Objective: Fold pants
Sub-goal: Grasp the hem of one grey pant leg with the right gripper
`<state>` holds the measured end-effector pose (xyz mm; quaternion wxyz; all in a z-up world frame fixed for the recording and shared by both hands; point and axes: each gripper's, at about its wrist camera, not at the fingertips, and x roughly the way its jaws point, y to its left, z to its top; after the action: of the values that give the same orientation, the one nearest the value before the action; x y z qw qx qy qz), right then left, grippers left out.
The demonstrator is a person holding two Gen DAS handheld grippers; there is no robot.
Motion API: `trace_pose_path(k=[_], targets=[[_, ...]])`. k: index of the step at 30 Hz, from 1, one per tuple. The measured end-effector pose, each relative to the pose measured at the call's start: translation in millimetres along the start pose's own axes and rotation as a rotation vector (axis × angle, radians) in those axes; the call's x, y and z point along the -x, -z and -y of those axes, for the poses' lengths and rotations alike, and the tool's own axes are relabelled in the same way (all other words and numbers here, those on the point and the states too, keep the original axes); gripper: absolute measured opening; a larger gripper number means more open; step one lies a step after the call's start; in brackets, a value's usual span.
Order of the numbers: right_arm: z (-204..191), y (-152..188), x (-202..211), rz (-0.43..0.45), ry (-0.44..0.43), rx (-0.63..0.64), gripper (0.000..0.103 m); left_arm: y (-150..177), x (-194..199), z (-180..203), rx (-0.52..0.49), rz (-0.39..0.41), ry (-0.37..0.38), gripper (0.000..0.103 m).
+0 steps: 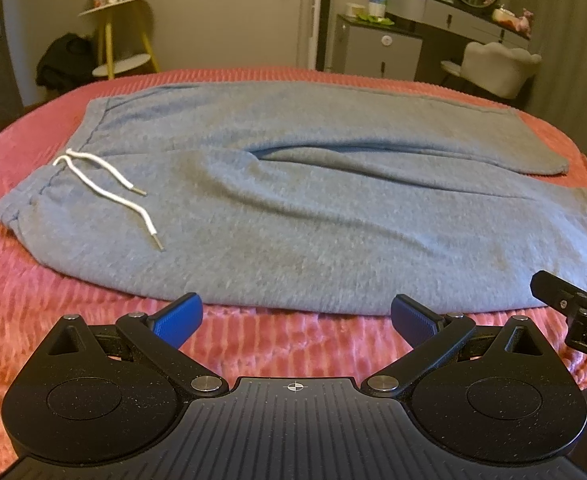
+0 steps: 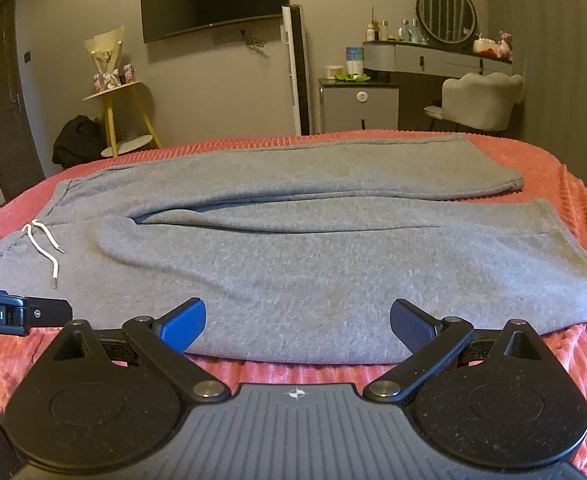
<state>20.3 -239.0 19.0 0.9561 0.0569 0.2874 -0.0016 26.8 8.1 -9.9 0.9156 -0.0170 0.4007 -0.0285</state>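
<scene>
The gray pants [image 1: 313, 208] lie flat across the middle of the frame on a pink blanket [image 1: 53, 320], waist at the left, 2 legs going right. A white string [image 1: 105, 188] sits on the waist. The left gripper [image 1: 296, 322] is at the bottom, spread wide, holding nothing. The right gripper [image 2: 298, 326] is spread wide too, just by the pants' near edge.

Grey drawstring pants [image 1: 301, 208] lie flat, unfolded, waistband left.
</scene>
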Motion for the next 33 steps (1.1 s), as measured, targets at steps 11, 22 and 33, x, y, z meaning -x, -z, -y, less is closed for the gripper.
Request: trace_pose_path(k=[11,22,33], targets=[[0,-1,-11,-0.031,0.018,0.009,0.099,1,-14,-6,0.023,-0.025,0.005,0.103],[16,-7,-42,-0.061,0.058,-0.027,0.099,-7,-34,-3,0.035,-0.017,-0.01,0.103],[86,-30,-154,-0.249,0.159,-0.169,0.099,-75,-111,-22,0.157,0.155,-0.172,0.103]])
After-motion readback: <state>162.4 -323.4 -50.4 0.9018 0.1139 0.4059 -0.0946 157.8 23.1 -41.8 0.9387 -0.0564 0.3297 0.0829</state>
